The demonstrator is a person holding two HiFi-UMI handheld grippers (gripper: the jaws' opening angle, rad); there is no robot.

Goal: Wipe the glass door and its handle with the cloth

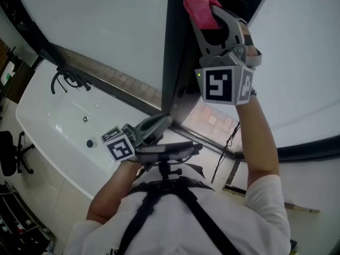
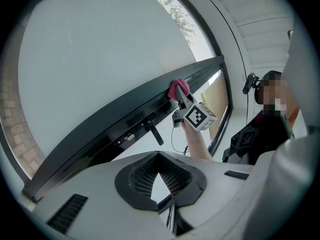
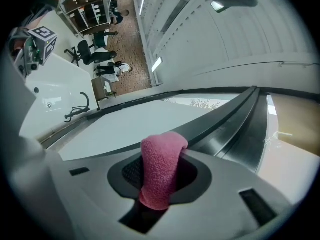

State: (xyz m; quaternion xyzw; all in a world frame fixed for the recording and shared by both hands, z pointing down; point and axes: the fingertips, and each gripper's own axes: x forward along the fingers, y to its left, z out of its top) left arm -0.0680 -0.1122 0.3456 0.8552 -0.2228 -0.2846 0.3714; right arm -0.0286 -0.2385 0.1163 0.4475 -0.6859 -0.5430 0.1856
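My right gripper [image 1: 208,16] is raised high and shut on a folded pink cloth [image 1: 197,4]. The cloth [image 2: 178,88] rests against the dark door frame [image 2: 115,119], at the edge of the frosted glass [image 2: 90,59]. In the right gripper view the cloth [image 3: 161,169] stands up between the jaws, with the glass [image 3: 115,129] just beyond. A black lever handle [image 2: 154,133] sticks out of the frame, lower than the cloth. My left gripper [image 1: 158,123] hangs low near my chest, jaws together and nothing in them, away from the door.
A white bathtub [image 1: 58,132] with a black faucet [image 1: 66,79] lies below at the left. A black office chair [image 1: 10,154] stands at the far left edge. A black cable [image 1: 226,147] hangs by the door's foot. A second frosted pane [image 1: 303,62] fills the right.
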